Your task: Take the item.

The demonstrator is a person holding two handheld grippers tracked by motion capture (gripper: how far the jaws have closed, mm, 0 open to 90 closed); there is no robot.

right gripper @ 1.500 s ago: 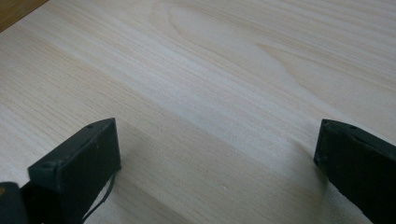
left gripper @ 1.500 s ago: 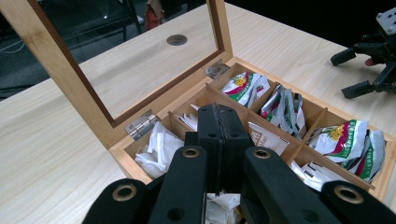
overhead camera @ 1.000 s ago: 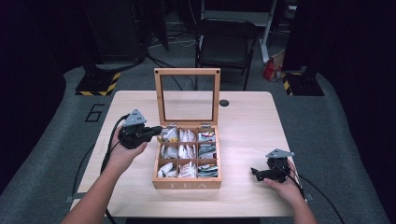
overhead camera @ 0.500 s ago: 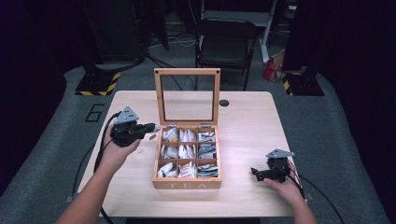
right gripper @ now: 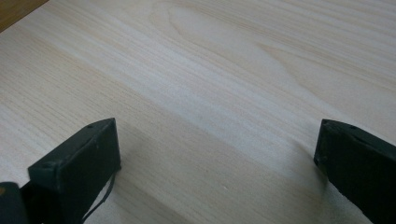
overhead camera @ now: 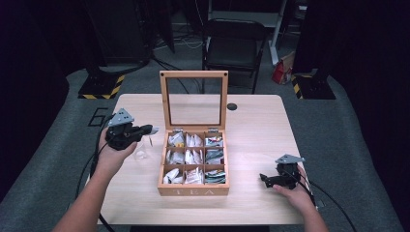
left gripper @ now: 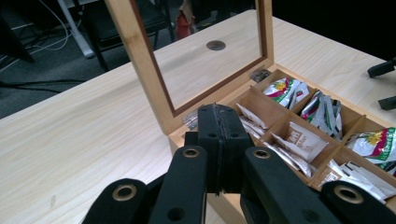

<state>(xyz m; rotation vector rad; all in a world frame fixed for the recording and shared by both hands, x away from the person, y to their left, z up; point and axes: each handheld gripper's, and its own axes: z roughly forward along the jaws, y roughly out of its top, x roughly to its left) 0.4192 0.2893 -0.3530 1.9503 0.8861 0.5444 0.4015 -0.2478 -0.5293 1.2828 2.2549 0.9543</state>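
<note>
Nearest to you, your right gripper (overhead camera: 264, 180) rests on the table (overhead camera: 251, 121), close to its front edge and well to the right of the tea box (overhead camera: 193, 191). In the right gripper view its jaws stand wide apart and released, with bare wood between them.

The tea box sits at the middle of the table, with its front wall marked TEA facing you. It has nine compartments in three rows, and each one contains tea bags (overhead camera: 193, 157) in paper packets.

Your left gripper (overhead camera: 149, 130) is held above the table, just to the left of the box and level with its back row. It points toward the box. In the left gripper view the jaws are clenched flush against each other. In the high view a small pale packet (overhead camera: 153, 129) projects from the tips and is pinched between them. What is printed on the packet cannot be read. A clear glass (overhead camera: 141, 152) stands on the table directly below the gripper, beside the left wall of the box.

Behind the compartments, the glazed lid (overhead camera: 194, 73) stands upright on its hinges. Past the lid, a dark round cap (overhead camera: 232, 106) is set into the tabletop. A black chair (overhead camera: 232, 46) stands beyond the far edge.
</note>
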